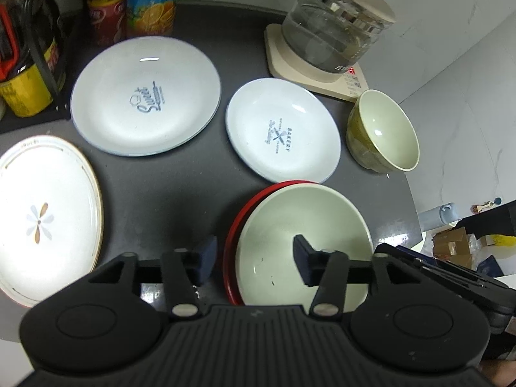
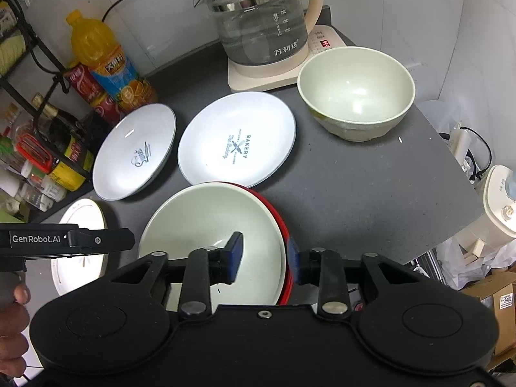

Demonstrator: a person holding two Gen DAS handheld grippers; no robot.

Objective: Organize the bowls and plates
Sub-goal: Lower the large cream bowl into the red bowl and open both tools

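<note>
A pale green shallow bowl (image 1: 300, 213) (image 2: 200, 216) sits in a red plate (image 1: 232, 235) (image 2: 274, 209) at the near edge of the dark counter. My left gripper (image 1: 254, 258) is open and straddles the left rim of this stack, one finger outside and one over the bowl. On the opposite rim my right gripper (image 2: 264, 256) is open, narrower, with its outer pad close to the red edge. Behind lie a "Bakery" plate (image 1: 280, 129) (image 2: 237, 138), a larger blue-white plate (image 1: 145, 96) (image 2: 135, 151), a white flower plate (image 1: 45, 213) (image 2: 80, 216) and a deep green bowl (image 1: 387, 129) (image 2: 354, 90).
A glass kettle (image 1: 332, 22) (image 2: 258, 22) on its cream base stands at the back. Drink bottles (image 1: 151, 0) (image 2: 106, 61) and a black wire rack (image 1: 32, 48) (image 2: 38, 122) of jars line the back left. The counter (image 2: 451, 193) ends at the right above boxes and bags.
</note>
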